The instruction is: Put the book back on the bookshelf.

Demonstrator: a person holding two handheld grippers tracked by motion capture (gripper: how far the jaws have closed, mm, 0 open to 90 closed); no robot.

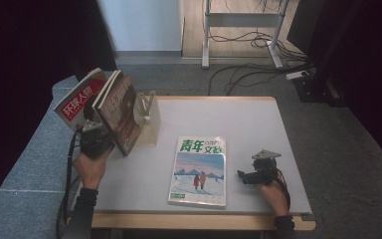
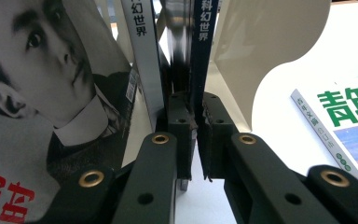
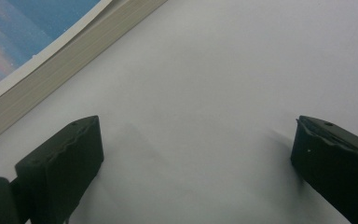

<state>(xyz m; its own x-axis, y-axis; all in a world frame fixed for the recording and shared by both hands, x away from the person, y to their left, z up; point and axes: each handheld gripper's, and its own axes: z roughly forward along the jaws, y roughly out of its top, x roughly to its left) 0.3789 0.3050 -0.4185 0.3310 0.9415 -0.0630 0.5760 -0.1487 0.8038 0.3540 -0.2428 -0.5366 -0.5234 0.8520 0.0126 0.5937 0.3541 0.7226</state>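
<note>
My left gripper (image 1: 99, 133) (image 2: 196, 107) is shut on the lower edge of a dark-spined magazine (image 1: 122, 112) (image 2: 200, 56), which it holds upright and tilted at the table's left edge. Beside it lean a grey-spined magazine (image 2: 142, 51) and a red-titled magazine (image 1: 79, 102) (image 2: 37, 93). A cream bookend rack (image 1: 149, 117) (image 2: 265, 46) stands just to their right. A magazine with green title characters and a snowy picture (image 1: 199, 172) (image 2: 349, 126) (image 3: 37, 42) lies flat mid-table. To the right of it my right gripper (image 1: 243, 175) (image 3: 196, 149) rests on the table, open, nothing between its fingers.
The pale grey table (image 1: 248, 129) has bare surface at the back and right. Beyond its far edge are a desk frame (image 1: 241, 30) and floor cables (image 1: 258, 74). Dark curtains close both sides.
</note>
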